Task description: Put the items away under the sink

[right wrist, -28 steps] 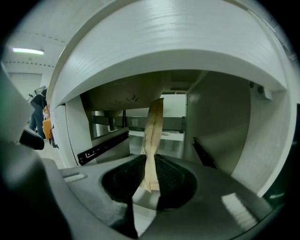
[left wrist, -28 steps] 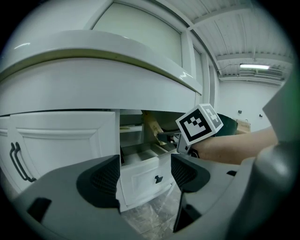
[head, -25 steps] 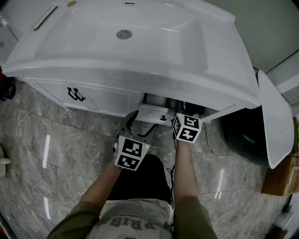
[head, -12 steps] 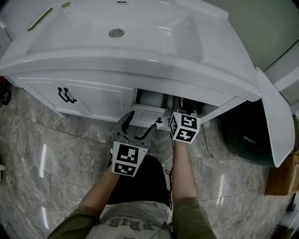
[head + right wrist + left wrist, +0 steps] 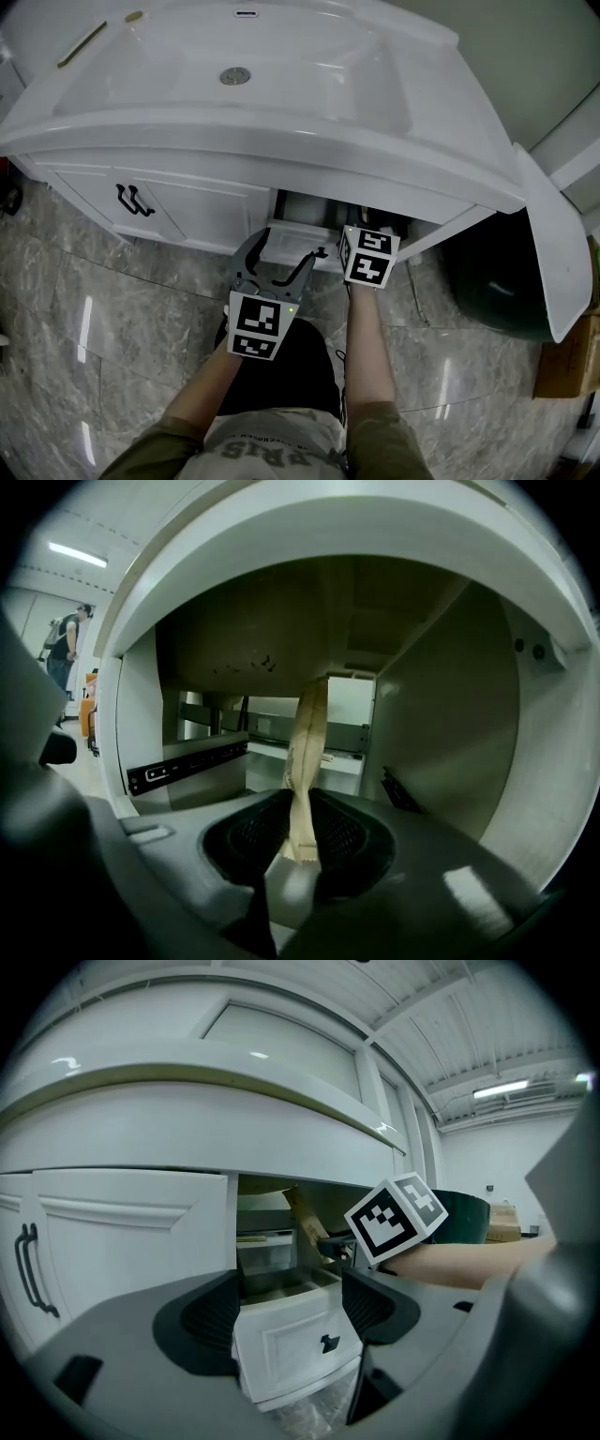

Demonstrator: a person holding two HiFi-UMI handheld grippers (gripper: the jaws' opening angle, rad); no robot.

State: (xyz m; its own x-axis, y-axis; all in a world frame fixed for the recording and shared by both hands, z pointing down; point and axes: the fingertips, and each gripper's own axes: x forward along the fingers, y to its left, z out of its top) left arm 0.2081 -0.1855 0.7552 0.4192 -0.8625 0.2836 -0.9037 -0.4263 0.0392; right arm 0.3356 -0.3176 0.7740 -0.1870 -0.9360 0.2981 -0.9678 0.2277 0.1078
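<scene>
A white vanity with a sink [image 5: 234, 75] stands over an open cupboard space. My right gripper [image 5: 300, 832] is shut on a tan paper packet [image 5: 306, 752] and holds it upright inside that opening. In the head view only its marker cube [image 5: 368, 255] shows at the cupboard mouth; its jaws are hidden under the counter. A small white drawer [image 5: 298, 240] is pulled out below the sink. My left gripper [image 5: 281, 259] is open just in front of the drawer front [image 5: 295, 1349], with nothing between its fingers. The packet [image 5: 305, 1222] also shows in the left gripper view.
To the left is a shut cabinet door with a black handle [image 5: 134, 200]. A white door [image 5: 553, 244] stands swung open at the right, by a dark green bin [image 5: 497, 281] and a cardboard box [image 5: 572, 361]. A drawer rail [image 5: 187, 766] runs along the opening's left wall.
My left gripper has drawn back a little from the drawer, still open. The right gripper stays at the cupboard mouth with the packet.
</scene>
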